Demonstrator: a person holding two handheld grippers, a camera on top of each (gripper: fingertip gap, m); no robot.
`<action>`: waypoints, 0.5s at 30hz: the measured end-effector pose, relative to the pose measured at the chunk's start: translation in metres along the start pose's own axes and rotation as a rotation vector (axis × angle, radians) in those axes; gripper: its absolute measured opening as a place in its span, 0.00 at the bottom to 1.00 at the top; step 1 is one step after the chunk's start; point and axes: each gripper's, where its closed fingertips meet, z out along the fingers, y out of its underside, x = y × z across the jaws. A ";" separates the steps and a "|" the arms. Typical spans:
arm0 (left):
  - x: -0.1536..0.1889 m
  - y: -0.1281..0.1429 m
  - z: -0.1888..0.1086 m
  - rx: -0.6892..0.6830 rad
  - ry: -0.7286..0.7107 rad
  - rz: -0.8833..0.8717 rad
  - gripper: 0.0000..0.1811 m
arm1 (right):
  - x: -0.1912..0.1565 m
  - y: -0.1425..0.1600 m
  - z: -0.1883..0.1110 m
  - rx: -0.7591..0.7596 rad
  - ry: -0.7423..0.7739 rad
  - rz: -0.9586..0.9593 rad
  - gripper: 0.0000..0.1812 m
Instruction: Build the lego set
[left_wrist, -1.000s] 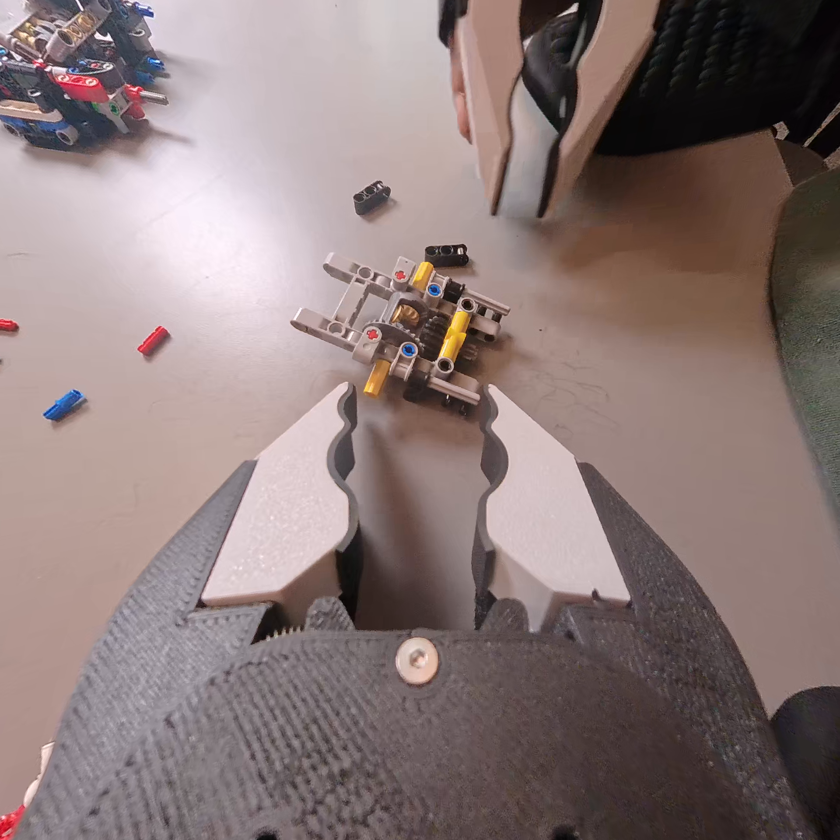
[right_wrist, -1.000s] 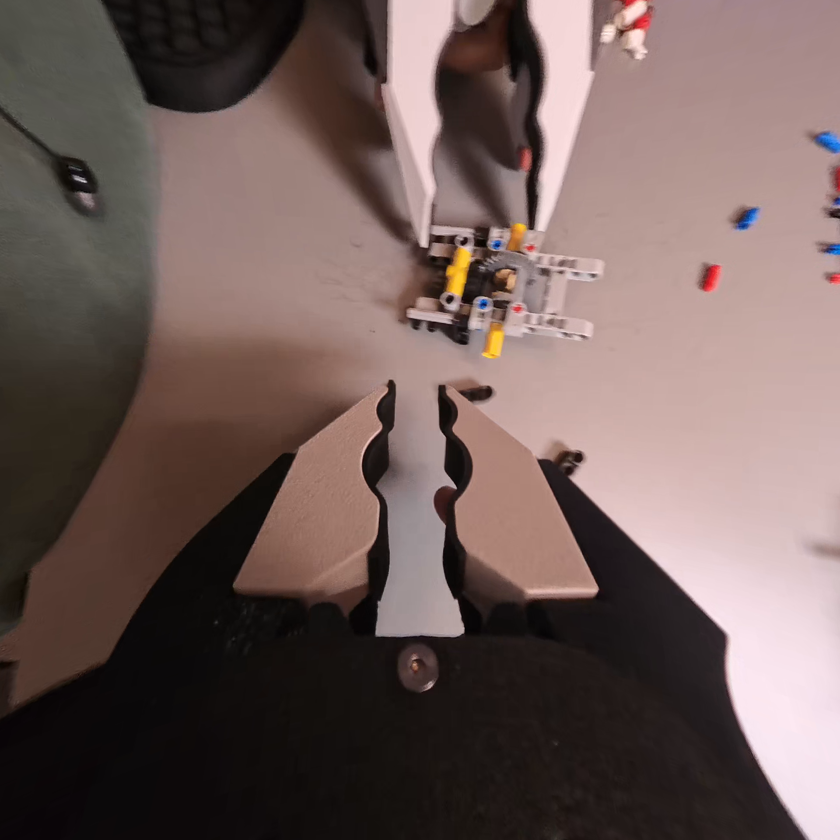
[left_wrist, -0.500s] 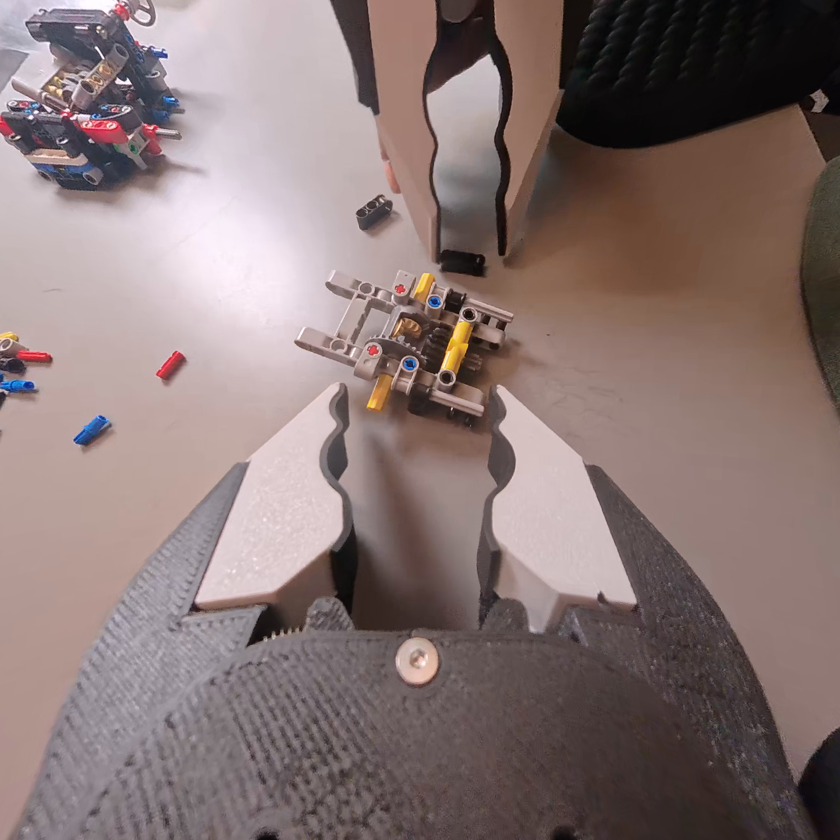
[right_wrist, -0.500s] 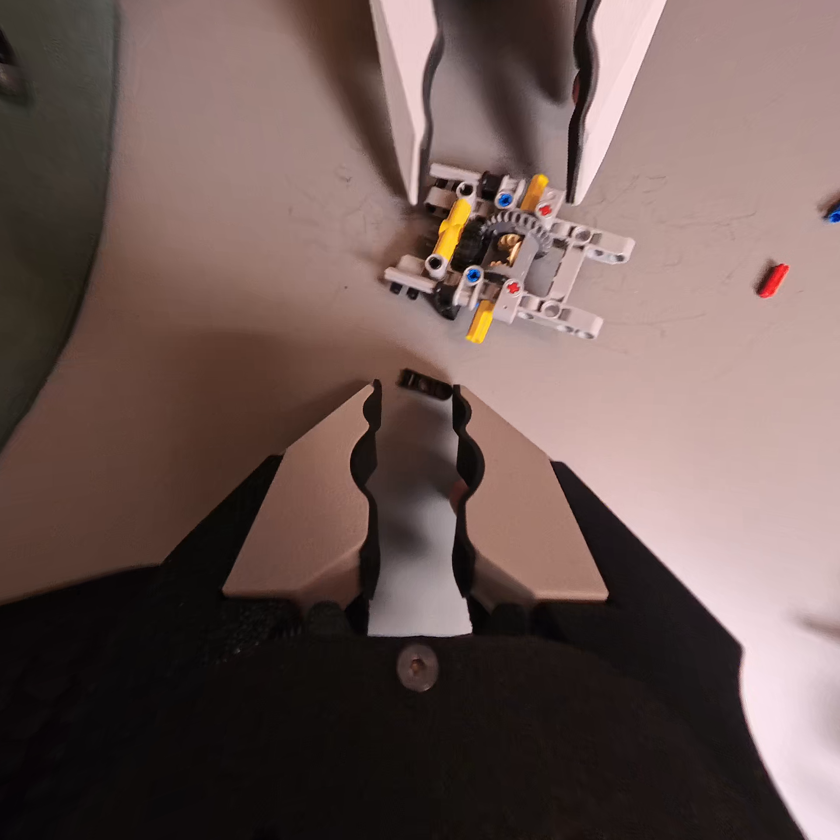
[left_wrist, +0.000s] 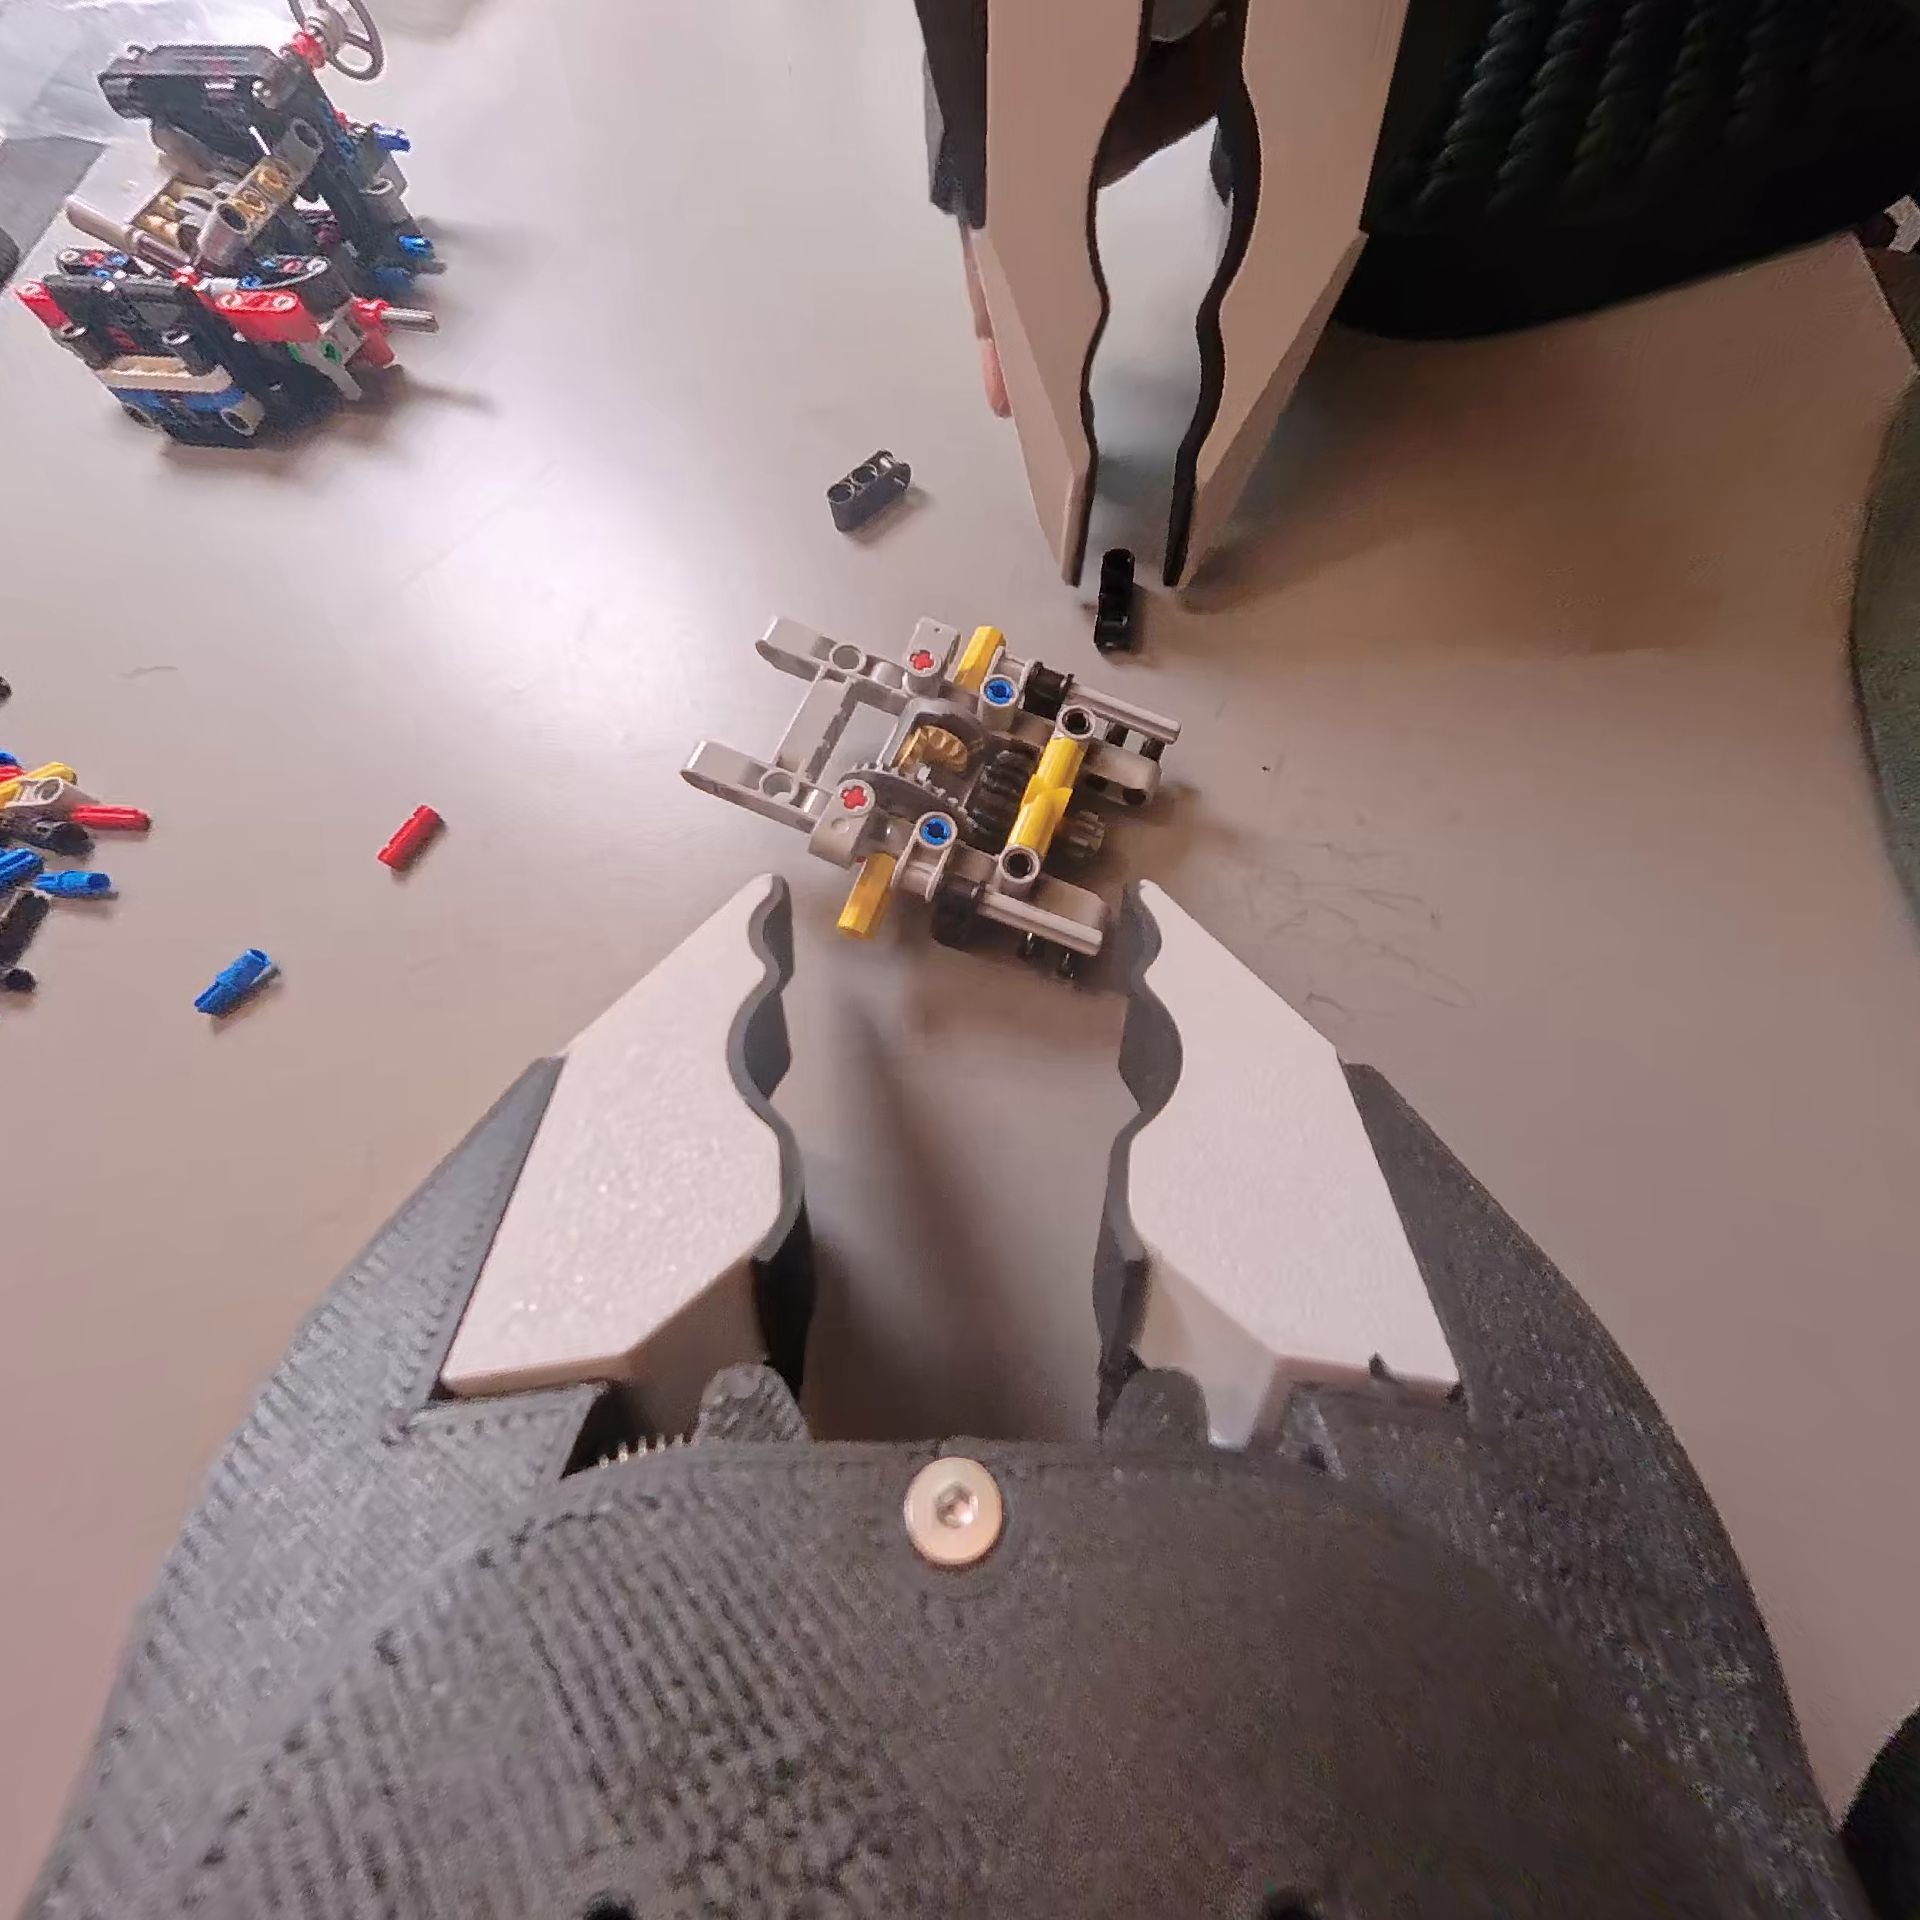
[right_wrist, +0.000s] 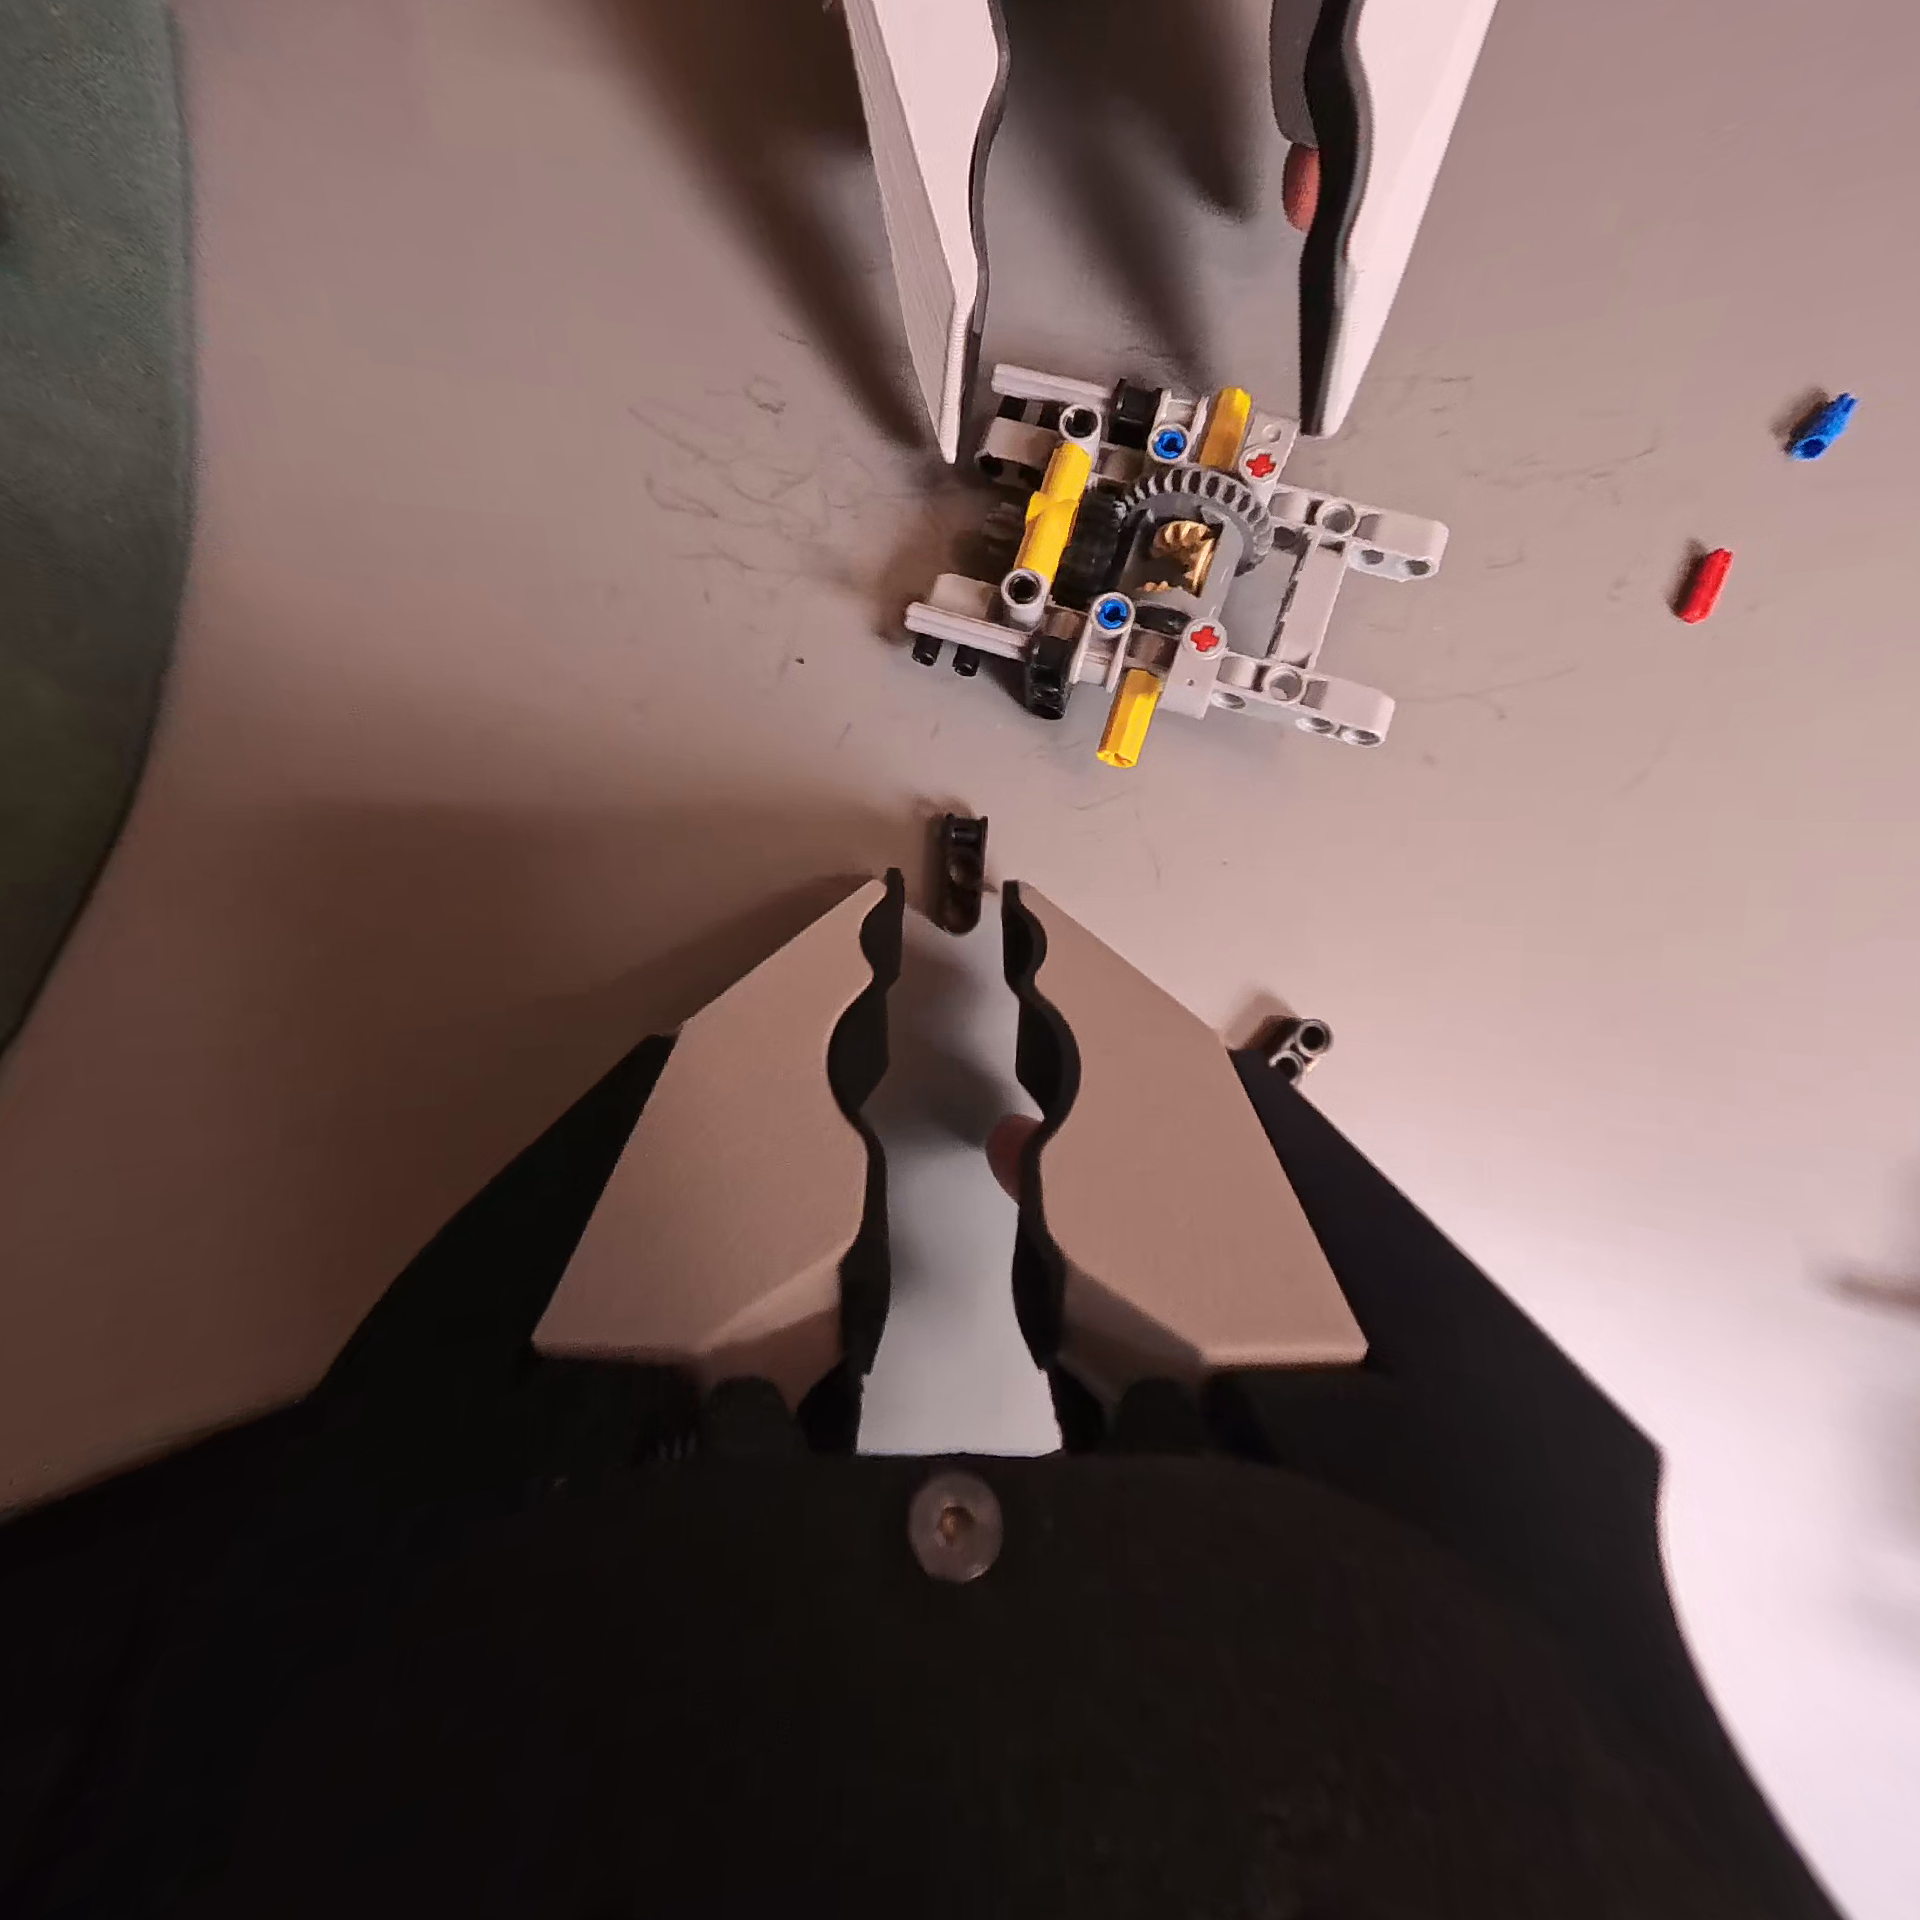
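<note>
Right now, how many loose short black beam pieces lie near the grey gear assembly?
2. One black piece lies between the right gripper fingertips; the other lies farther off, beyond the grey gear assembly. More may be hidden.

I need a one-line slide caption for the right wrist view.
Open right gripper straddles a small black connector near the grey gear assembly.

Grey table (left_wrist: 520, 520); green fabric (right_wrist: 73, 416) at edge, possibly clothing.
</note>
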 end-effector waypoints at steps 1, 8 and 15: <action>0.000 0.000 0.000 0.001 -0.001 0.001 0.35 | -0.001 0.000 0.001 0.000 0.009 0.008 0.09; -0.001 0.000 0.004 -0.018 -0.003 0.009 0.35 | 0.010 -0.004 0.001 0.048 0.133 0.059 0.03; -0.001 0.004 0.007 -0.049 -0.033 0.043 0.29 | 0.030 -0.021 -0.006 0.131 0.274 0.119 0.03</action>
